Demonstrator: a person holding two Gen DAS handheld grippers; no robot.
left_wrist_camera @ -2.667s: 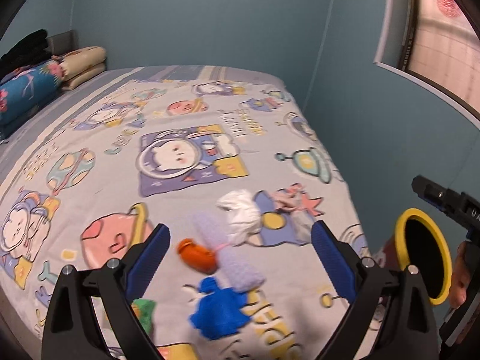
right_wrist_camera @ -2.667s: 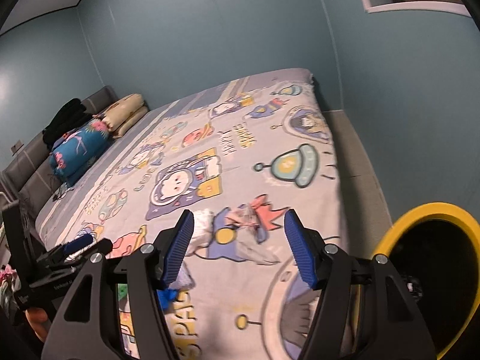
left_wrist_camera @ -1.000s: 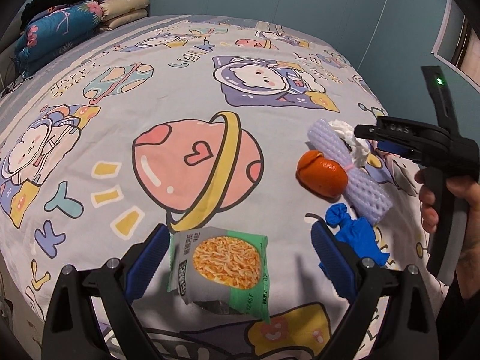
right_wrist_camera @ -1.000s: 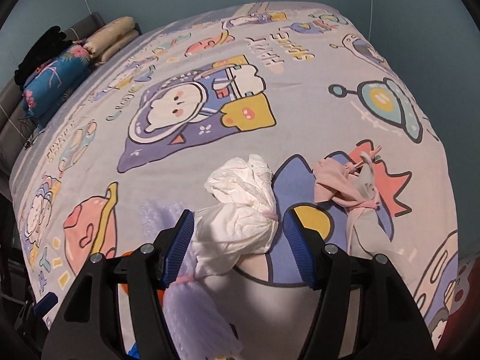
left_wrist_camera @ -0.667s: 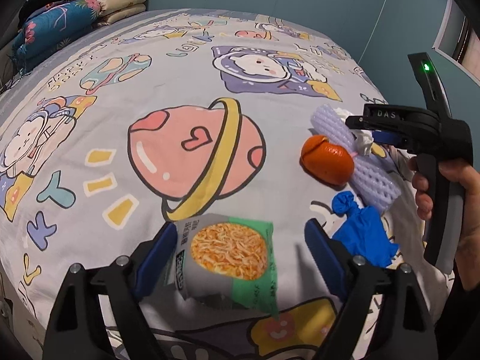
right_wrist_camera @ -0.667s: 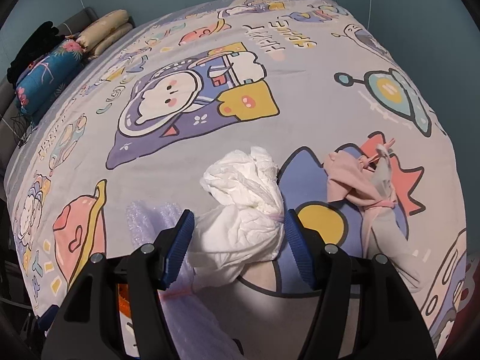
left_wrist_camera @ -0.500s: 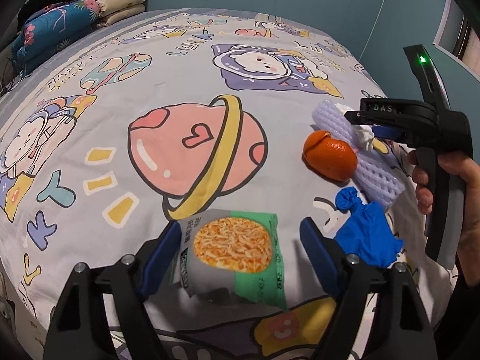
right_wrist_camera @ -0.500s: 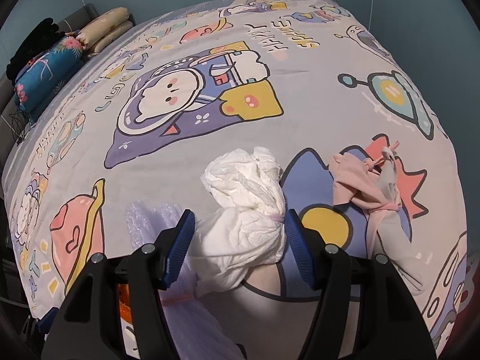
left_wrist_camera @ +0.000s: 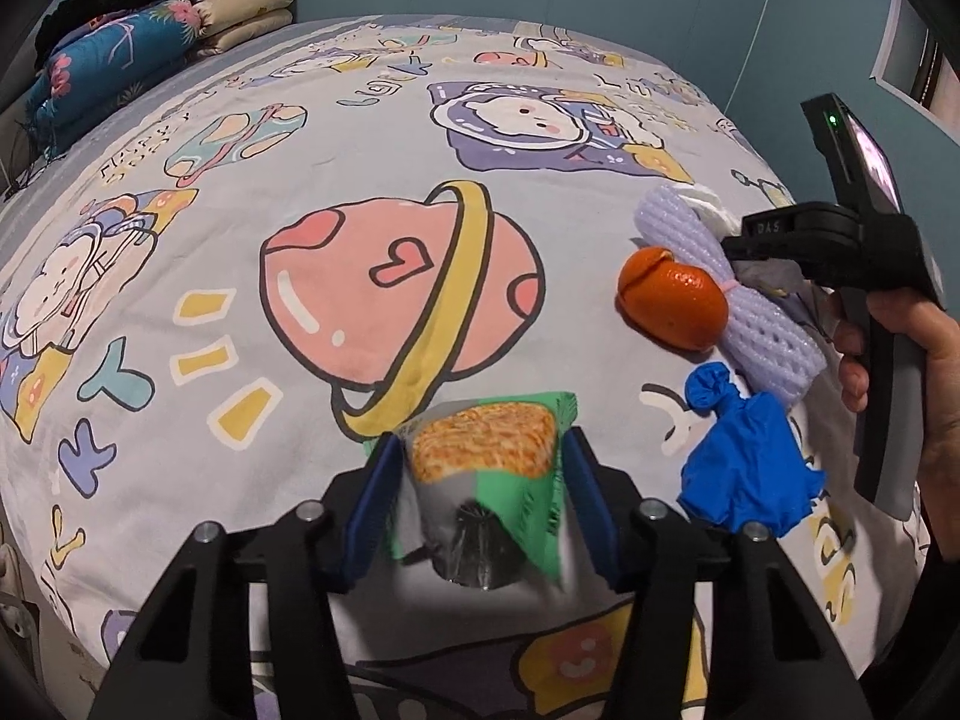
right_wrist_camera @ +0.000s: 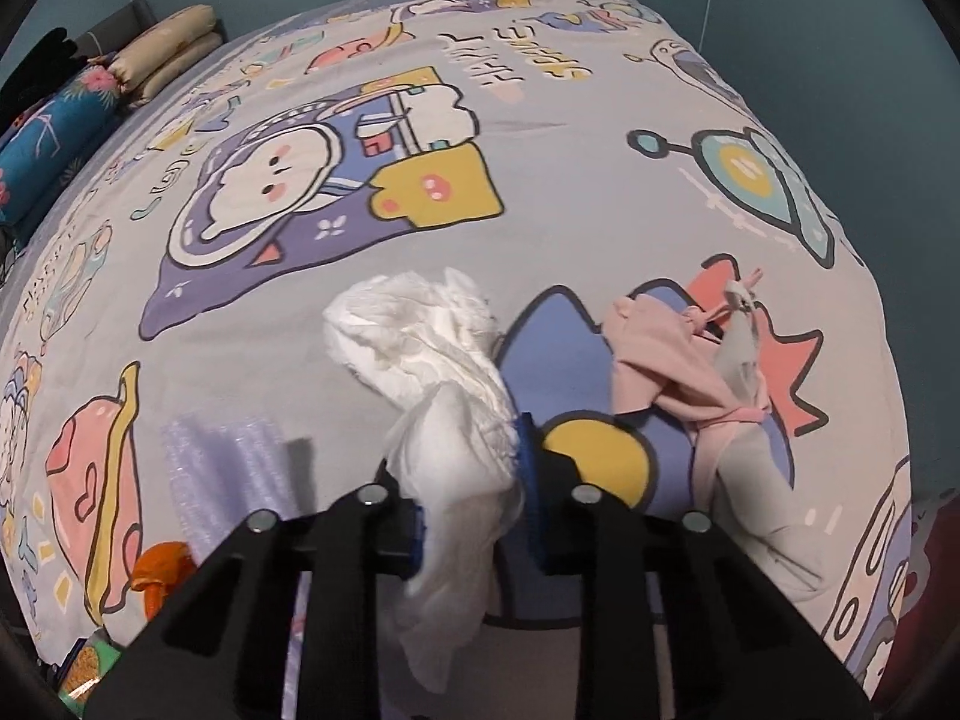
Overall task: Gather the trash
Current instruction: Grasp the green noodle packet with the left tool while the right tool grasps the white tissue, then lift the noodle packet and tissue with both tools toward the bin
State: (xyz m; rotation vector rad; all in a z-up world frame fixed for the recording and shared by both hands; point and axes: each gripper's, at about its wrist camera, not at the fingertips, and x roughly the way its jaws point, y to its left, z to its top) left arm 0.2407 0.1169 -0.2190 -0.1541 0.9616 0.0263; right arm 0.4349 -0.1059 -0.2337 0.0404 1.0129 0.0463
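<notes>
Both claws have just been closing. The left claw (left_wrist_camera: 480, 480) now pinches the green-and-silver crinkly noodle snack packet (left_wrist_camera: 489, 468) at the near edge of the cartoon-print bed (left_wrist_camera: 240, 228). The right claw (right_wrist_camera: 471, 480) is clamped on the crumpled white tissue wad (right_wrist_camera: 444, 396), right beside the purple foam netting sleeve (right_wrist_camera: 234, 474).

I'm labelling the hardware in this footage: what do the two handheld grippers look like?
Both are matte black. The left gripper and right gripper have angular black fingers with silver screws and ribbed blue pads. The right one's pistol handle carries white lettering, a green light and a small screen; a hand grips it.
</notes>
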